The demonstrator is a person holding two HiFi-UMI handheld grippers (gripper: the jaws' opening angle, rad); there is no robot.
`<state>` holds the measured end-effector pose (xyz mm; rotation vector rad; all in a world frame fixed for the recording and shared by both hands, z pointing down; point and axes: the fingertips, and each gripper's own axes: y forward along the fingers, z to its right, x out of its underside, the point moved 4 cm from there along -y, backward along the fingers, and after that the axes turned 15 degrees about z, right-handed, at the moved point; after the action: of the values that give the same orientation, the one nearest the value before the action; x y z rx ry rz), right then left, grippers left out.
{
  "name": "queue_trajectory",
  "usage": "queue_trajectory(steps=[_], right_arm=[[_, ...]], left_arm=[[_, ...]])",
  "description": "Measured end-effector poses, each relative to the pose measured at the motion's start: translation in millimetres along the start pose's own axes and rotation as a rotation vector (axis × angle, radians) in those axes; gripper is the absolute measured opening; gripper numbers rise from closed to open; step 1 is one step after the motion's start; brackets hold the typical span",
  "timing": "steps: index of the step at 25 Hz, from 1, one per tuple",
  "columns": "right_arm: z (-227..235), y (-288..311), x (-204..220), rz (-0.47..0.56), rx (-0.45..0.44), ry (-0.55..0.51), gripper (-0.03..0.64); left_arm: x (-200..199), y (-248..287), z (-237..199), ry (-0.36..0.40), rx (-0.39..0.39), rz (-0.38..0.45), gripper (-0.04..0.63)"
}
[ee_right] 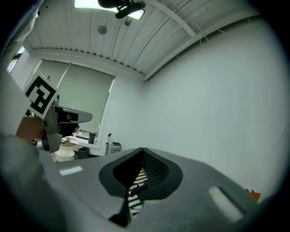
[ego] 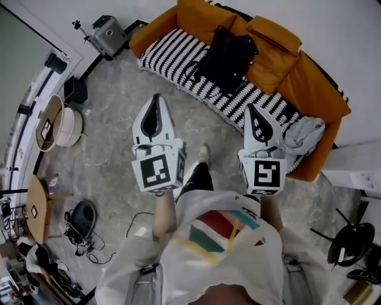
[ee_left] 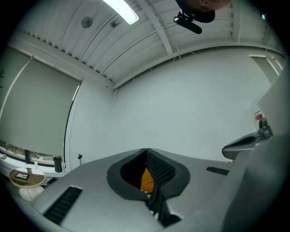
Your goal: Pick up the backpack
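Left white two-jaw gripper (ego: pixel 156 102): jaws pressed together, nothing between. Black fabric backpack (ego: pixel 225 58) lies on the striped cover (ego: pixel 172 56) of the orange sofa (ego: pixel 314 89), ahead and between the grippers (long axis running away from the person). Right white two-jaw gripper (ego: pixel 252 114): jaws pressed together, empty; judged nearer.

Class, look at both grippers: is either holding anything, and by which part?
Nothing is held. The left gripper and right gripper are shut and empty; the backpack lies on the sofa.
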<state>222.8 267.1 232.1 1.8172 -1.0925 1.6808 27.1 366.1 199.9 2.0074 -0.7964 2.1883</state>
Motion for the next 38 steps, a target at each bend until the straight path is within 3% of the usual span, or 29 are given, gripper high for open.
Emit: queue_trajectory(steps=[5, 9, 12, 29, 33, 38], right_arm=[[-1.3, 89.8, 1.4, -0.005, 0.009, -0.034, 0.005], [0.5, 136.6, 8.8, -0.021, 0.032, -0.049, 0.005], [2.5, 162.6, 18.3, -0.035, 0.039, -0.057, 0.005], [30.7, 222.1, 43.9, -0.038, 0.067, 0.009, 0.005], [42.9, 244.1, 48.6, -0.030, 0.070, 0.019, 0.005], [65.9, 263.5, 58.9, -0.027, 0.083, 0.022, 0.005]], left_arm=[[18.0, 82.3, -37.5, -0.024, 0.035, 0.030, 0.014], [35.7, 123.8, -48.1, -0.053, 0.064, -0.008, 0.014], [40.1, 149.0, -53.2, -0.062, 0.089, 0.014, 0.014], [72.9, 212.8, -45.1, -0.052, 0.121, -0.025, 0.014], [82.9, 233.6, -44.1, -0.049, 0.118, -0.076, 0.014], [91.3, 264.7, -31.5, -0.061, 0.139, -0.053, 0.015]])
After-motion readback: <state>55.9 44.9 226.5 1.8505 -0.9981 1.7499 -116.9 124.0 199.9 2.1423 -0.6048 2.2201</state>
